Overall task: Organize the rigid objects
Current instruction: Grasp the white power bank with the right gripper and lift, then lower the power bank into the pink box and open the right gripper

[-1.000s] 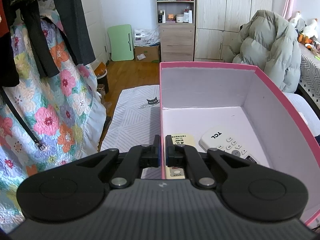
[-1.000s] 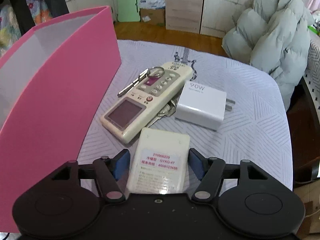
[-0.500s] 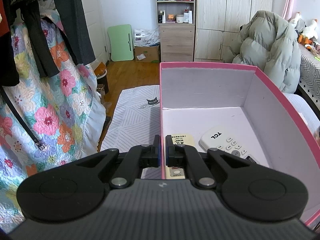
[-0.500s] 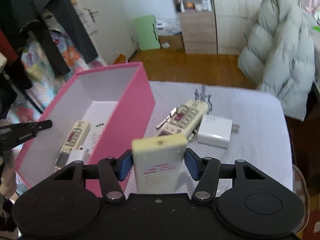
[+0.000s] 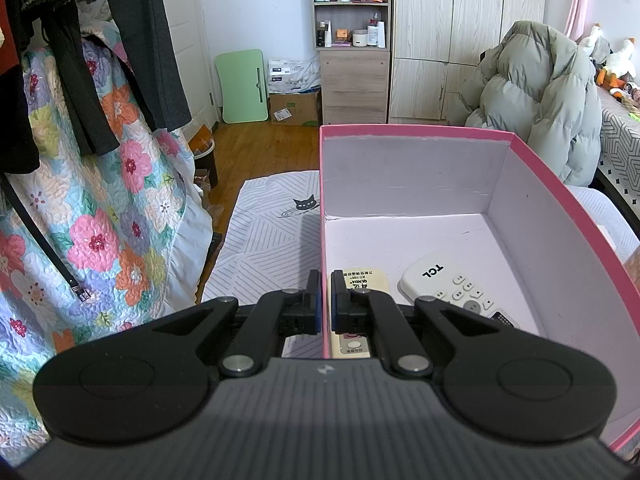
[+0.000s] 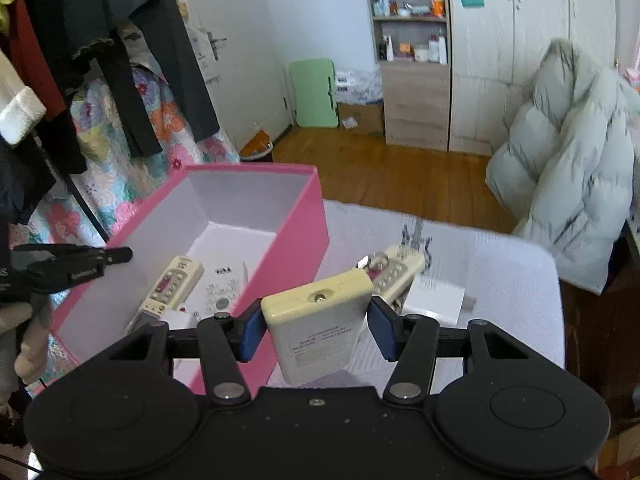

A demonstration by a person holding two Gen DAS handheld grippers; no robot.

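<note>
A bedroom with a wooden floor, wardrobe doors and a grey puffer coat (image 6: pixel 568 160) slumped ahead of me framed the sorting job on the quilt-covered bench (image 6: pixel 508 264). My right tool (image 6: pixel 316 326) was clenched on a cream remote (image 6: pixel 320 320), raised off the bench with its labelled back toward the camera, just right of the pink box (image 6: pixel 298 240). My left tool (image 5: pixel 325 300) gripped the box's near-left wall, one finger outside and one inside, steadying it.

Judging from this, I was mid-carry: the lifted remote was bound for the box, and the next move called for swinging it left over the rim, lowering it onto the open floor beyond the items already inside, then letting go without knocking the wall.

Inside the box, close ahead of my left tool, lay a beige remote (image 5: pixel 352 308) along the left wall, a white TCL remote (image 5: pixel 452 292) beside it, and, seen from the right wrist, a small white block (image 6: pixel 180 318) at the near end. Still out on the bench, ahead and right of my right tool, were another cream remote (image 6: pixel 400 270) with keys (image 6: pixel 370 260) at its far side and a white charger (image 6: pixel 436 298).
</note>
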